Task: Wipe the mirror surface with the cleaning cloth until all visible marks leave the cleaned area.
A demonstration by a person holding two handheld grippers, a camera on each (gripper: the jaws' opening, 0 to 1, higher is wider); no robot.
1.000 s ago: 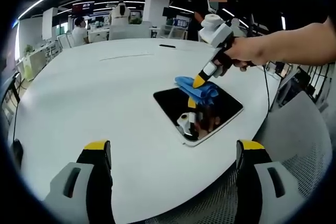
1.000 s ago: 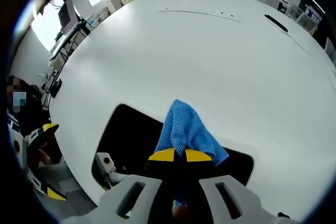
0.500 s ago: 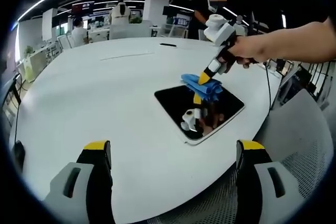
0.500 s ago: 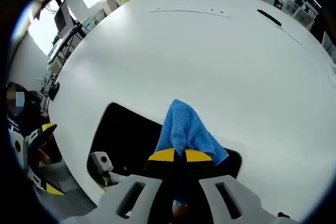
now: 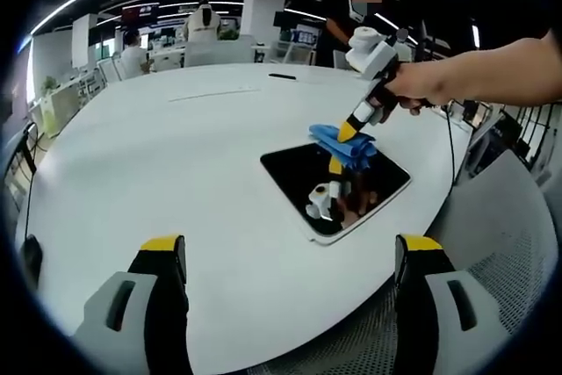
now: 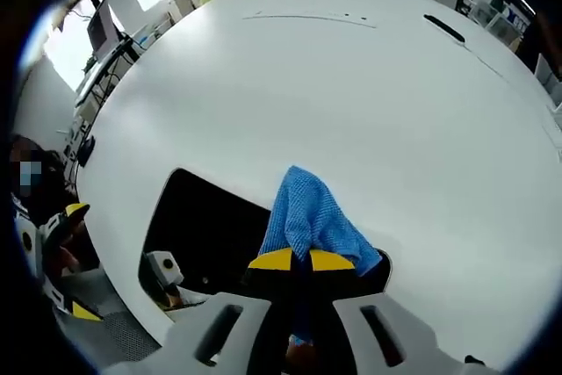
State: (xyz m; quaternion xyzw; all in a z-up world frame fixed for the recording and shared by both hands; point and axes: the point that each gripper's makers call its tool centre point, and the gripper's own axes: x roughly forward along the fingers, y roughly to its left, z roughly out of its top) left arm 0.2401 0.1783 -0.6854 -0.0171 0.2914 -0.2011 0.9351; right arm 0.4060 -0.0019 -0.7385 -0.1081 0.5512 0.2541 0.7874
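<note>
Open-plan office w/ ceiling light strips is stretching behind a big white round surface [image 5: 176, 147]. Mirror [image 5: 335, 186], a dark rounded rectangle, is lying flat near the surface edge closest to the person, reflecting a gripper and the dark ceiling.

Left gripper view: right gripper [image 5: 349, 132] is coming in from the right, held by a hand [image 5: 420, 87], tips angled down onto the blue cleaning cloth [image 5: 344, 142]. Cloth is sitting bunched at the mirror's far edge, partly on the glass, partly over the white surface. Left gripper [image 5: 290, 261] is hovering well apart from the mirror, its fingers [image 5: 162, 256] spread wide w/ nothing between them, yellow tips showing at the view's bottom.

Right gripper view: fingers [image 6: 274, 260] are pressed together, pinching the cloth, which is fanning out ahead of the yellow tips across the mirror's corner and onto the surface. Black slim object [image 6: 443, 28] is lying far across the surface. Left gripper [image 6: 48, 243] is showing at the left rim.

Bkgd in the left gripper view: seated people [image 5: 133, 50] are working at desks; mesh chair [image 5: 500, 243] is standing by the surface's near edge.
</note>
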